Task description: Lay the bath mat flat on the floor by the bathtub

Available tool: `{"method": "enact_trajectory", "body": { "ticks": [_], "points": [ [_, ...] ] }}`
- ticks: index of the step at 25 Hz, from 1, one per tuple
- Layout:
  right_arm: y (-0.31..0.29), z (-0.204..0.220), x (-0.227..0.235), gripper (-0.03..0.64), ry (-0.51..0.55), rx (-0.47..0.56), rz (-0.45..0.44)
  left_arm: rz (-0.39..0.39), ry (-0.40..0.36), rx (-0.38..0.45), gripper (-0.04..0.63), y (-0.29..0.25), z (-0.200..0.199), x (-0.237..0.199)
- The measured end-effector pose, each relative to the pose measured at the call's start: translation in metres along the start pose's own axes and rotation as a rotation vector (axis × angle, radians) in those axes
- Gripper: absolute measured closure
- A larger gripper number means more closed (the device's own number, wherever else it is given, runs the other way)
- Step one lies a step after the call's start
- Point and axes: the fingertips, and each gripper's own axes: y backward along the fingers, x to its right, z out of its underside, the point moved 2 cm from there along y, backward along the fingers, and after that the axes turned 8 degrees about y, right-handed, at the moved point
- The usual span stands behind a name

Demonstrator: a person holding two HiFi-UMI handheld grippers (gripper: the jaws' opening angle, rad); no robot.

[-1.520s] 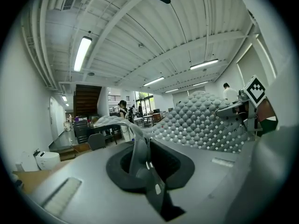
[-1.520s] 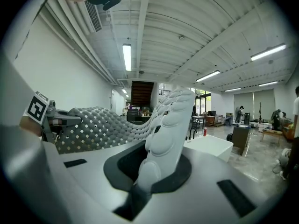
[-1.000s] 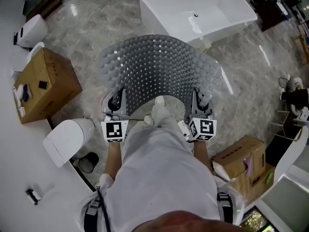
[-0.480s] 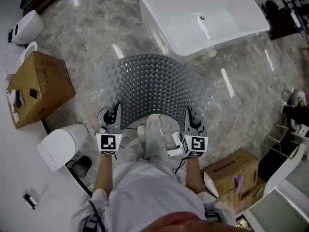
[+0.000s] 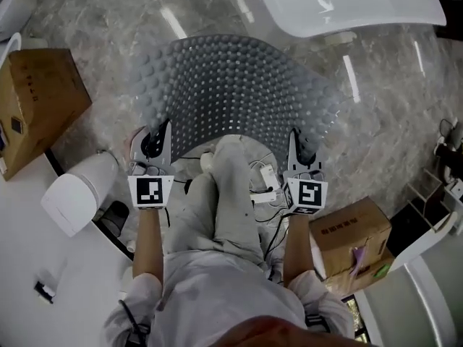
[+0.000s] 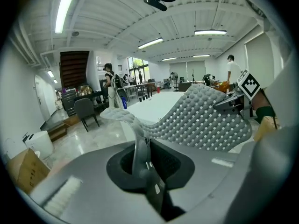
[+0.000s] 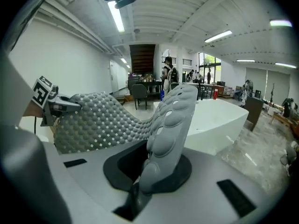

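A grey bubbled bath mat (image 5: 235,92) hangs in the air in front of me, sagging between both grippers, with the white bathtub (image 5: 347,2) beyond its far edge. My left gripper (image 5: 153,144) is shut on the mat's near left corner; the mat (image 6: 201,120) curves up out of its jaws. My right gripper (image 5: 302,149) is shut on the near right corner, where the mat (image 7: 170,120) stands up between its jaws with the bathtub (image 7: 219,118) behind it. The person's legs (image 5: 221,194) stand between the two grippers.
A cardboard box (image 5: 36,107) lies on the marble floor at the left, with a white toilet (image 5: 76,194) nearer. Another cardboard box (image 5: 347,241) sits at my right. White cables (image 5: 262,186) lie near the feet. People and chairs (image 6: 86,111) are far off in the room.
I have stepped toward the bathtub, which now fills the top edge of the head view. The mat has travelled forward with both grippers, still held at its near corners.
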Motion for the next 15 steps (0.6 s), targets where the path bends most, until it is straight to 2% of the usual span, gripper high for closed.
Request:
{"method": "enact_trajectory", "body": {
  "ticks": [7, 12, 15],
  "points": [
    [-0.113, 0.124, -0.018, 0.595, -0.006, -0.102, -0.058, 0.008, 0.010, -0.118, 0.583, -0.100, 0.140, -0.022],
    [-0.193, 0.210, -0.028, 0.597, 0.001, -0.145, -0.095, 0.027, 0.022, -0.141, 0.583, -0.173, 0.232, -0.025],
    [-0.236, 0.264, -0.029, 0.597, -0.065, -0.179, -0.138, 0.055, 0.032, -0.159, 0.583, -0.218, 0.280, -0.023]
  ]
}}
